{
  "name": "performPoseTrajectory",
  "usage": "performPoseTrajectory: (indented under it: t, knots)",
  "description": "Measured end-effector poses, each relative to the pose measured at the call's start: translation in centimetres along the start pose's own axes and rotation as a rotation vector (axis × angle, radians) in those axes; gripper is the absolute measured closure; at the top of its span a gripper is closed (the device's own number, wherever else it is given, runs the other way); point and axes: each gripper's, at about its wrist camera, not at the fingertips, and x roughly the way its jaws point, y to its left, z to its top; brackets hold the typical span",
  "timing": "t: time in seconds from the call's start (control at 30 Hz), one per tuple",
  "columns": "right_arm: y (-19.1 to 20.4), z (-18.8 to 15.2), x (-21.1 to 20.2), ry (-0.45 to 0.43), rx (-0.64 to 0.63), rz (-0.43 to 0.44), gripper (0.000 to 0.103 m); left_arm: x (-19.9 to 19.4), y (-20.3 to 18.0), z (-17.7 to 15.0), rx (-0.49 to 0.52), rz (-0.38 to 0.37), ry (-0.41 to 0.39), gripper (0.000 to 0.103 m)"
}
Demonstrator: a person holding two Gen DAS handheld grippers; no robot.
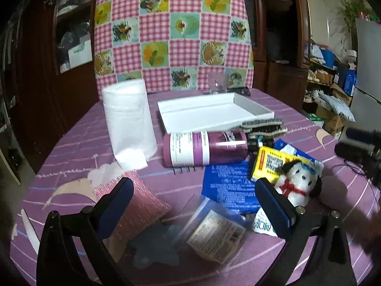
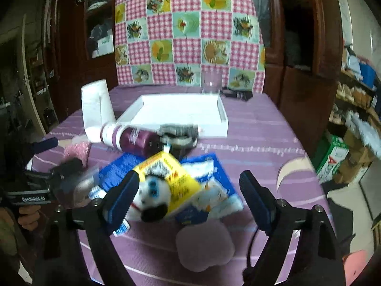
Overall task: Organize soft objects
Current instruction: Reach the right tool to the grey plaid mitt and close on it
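A white plush dog (image 1: 296, 182) with black ears and a red bow lies on the purple table; it also shows in the right wrist view (image 2: 152, 197). A pink sparkly pad (image 1: 140, 205) lies at the near left, and a purple puff (image 2: 204, 245) at the near right. A white tray (image 1: 212, 112) stands behind, also in the right wrist view (image 2: 181, 114). My left gripper (image 1: 193, 202) is open above a clear packet (image 1: 214, 233). My right gripper (image 2: 190, 195) is open, its left finger beside the plush dog.
A paper towel roll (image 1: 128, 121) stands at the left. A purple bottle (image 1: 204, 147) lies on its side before the tray. A yellow box (image 1: 273, 164), a blue packet (image 1: 228, 186), a comb (image 1: 262, 126) and a glass (image 1: 216, 83) are also on the table.
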Motion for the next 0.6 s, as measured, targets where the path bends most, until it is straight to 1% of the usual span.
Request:
performPoseTrajectory:
  t: [0.13,0.2,0.27,0.33,0.43,0.53,0.6]
  knots:
    - [-0.5,3.0,-0.7,0.004,0.026,0.003,0.017,-1.2,0.3,1.7,0.011,0.040,-0.036,0.000]
    - [-0.7,4.6,-0.6,0.007,0.038,-0.010,0.017,-1.5,0.5,2.5,-0.004,0.055,-0.032,0.000]
    - [-0.7,6.1,-0.4,0.015,0.048,-0.023,0.017,-1.6,1.0,3.3,-0.041,0.057,-0.021,0.000]
    - [-0.5,7.4,-0.1,0.011,0.065,0.001,0.017,-1.6,1.0,4.1,-0.061,0.070,-0.015,0.000]
    - [0.1,8.7,0.5,0.004,0.077,0.028,0.017,-1.3,0.7,5.1,-0.067,0.094,-0.005,0.000]
    - [0.7,9.9,1.0,-0.014,0.095,0.025,0.016,-0.9,0.0,6.5,-0.065,0.114,-0.003,0.000]
    - [0.7,10.5,1.5,-0.014,0.121,0.027,0.016,-0.7,-0.4,7.3,-0.057,0.127,-0.016,0.000]
